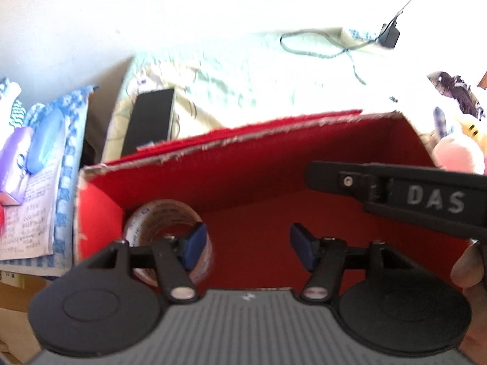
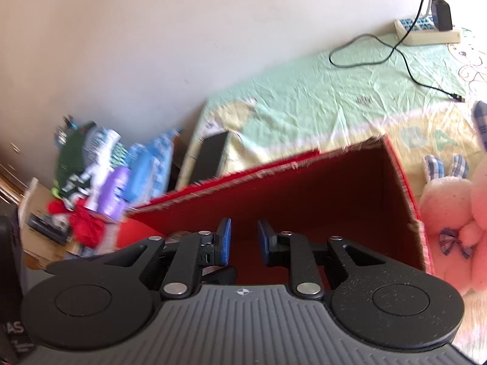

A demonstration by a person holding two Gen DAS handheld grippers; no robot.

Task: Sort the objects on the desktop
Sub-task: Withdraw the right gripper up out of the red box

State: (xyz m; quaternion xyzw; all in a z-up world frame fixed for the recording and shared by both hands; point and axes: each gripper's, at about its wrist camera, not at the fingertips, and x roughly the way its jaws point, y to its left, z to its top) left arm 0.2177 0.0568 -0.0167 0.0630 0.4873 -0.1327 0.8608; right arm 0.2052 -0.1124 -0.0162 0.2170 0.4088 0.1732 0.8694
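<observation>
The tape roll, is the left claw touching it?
Cannot tell. In the left wrist view one finger overlaps the tape roll inside the red box, hiding any gap.

This looked like a room in a home, maybe a bedroom. A soft green and yellow cloth [image 2: 334, 100] with cartoon pictures and big letters covered the flat top, wrinkled like a bedsheet. A pink and white stuffed bunny [image 2: 450, 216] with a checked bow sat on it. A white power strip [image 2: 426, 32] lay by the plain white wall [image 2: 137, 45], with a black charger [image 2: 443, 15] plugged in and a thin black cable [image 2: 395, 51] curling over the cloth. Off to one side was a messy pile of bottles and packets [image 2: 115, 179], one bottle purple, with some red cloth [image 2: 85, 226].
</observation>
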